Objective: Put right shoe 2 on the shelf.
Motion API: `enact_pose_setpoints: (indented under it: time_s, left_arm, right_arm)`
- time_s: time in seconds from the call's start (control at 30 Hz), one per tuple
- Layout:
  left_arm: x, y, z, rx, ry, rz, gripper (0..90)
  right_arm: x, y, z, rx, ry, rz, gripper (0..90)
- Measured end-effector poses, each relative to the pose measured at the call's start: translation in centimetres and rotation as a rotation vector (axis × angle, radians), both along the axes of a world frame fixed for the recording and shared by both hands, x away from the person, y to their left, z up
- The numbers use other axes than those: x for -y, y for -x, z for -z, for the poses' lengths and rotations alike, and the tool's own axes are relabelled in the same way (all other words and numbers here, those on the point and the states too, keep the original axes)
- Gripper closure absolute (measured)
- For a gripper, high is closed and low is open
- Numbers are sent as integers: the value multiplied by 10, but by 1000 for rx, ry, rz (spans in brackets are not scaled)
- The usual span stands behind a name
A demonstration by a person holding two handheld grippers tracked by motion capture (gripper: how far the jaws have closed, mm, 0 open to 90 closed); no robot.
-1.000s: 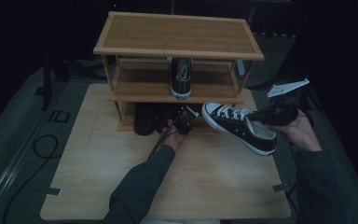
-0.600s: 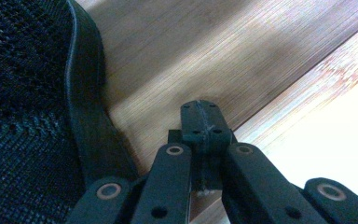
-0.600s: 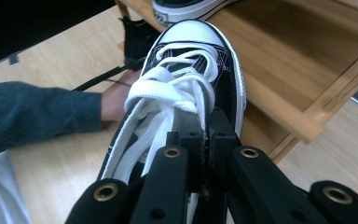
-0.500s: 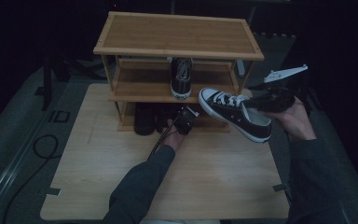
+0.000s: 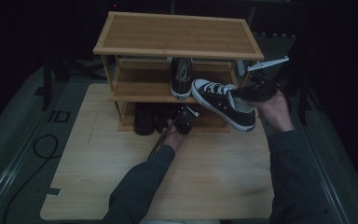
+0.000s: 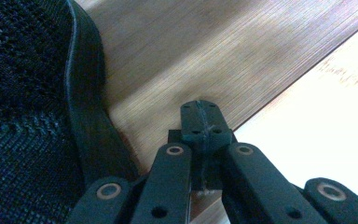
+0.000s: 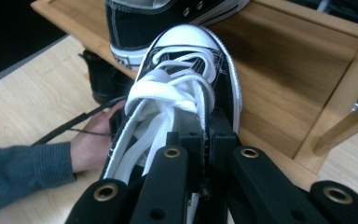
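A black-and-white sneaker (image 5: 221,102) (image 7: 186,70) hangs tilted in the air, its toe at the front edge of the rack's middle shelf (image 5: 142,88). My right gripper (image 5: 247,92) (image 7: 204,126) is shut on its collar near the laces. A matching sneaker (image 5: 181,77) (image 7: 168,18) stands on that middle shelf, heel toward me. My left gripper (image 5: 185,120) (image 6: 200,119) rests shut and holds nothing, low at the bottom shelf (image 6: 223,46), right beside a black mesh shoe (image 6: 28,107).
The wooden three-level shoe rack (image 5: 177,32) stands at the back of the light wooden table (image 5: 214,172). Dark shoes (image 5: 144,119) sit on its bottom shelf. The rack's right post (image 7: 349,121) is close to the held sneaker. Cables trail over the table.
My right gripper has carried the sneaker left and slightly up, from the table's right side to the middle shelf's front edge. The left gripper has stayed put.
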State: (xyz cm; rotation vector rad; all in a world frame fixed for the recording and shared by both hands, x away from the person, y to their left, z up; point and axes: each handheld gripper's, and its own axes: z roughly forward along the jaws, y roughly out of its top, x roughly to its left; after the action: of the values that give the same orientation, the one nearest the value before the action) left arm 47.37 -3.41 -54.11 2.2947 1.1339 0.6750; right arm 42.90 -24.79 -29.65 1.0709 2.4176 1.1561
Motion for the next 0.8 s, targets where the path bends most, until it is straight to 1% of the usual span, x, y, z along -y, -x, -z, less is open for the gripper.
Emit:
enact_pose_setpoints:
  time_s: [0.07,0.13,0.27,0.37,0.57,0.7,0.8]
  left_arm:
    - [0,0,0,-2,3,-3,900]
    - [0,0,0,-4,3,5,900]
    - [1,0,0,-3,1,3,900]
    - [0,0,0,-5,4,4,900]
    - [0,0,0,-4,4,3,900]
    - [0,0,0,-3,5,2,900]
    - [0,0,0,-4,7,2,900]
  right_arm:
    - [-1,1,-1,10,10,18,879]
    - [0,0,-1,9,6,25,880]
    - [-2,-2,0,23,12,70,879]
    - [-5,-4,3,35,29,86,879]
    - [-14,-10,7,51,18,126,879]
    - [-21,-14,9,51,0,136,879]
    - [-25,-17,12,55,-12,154,879]
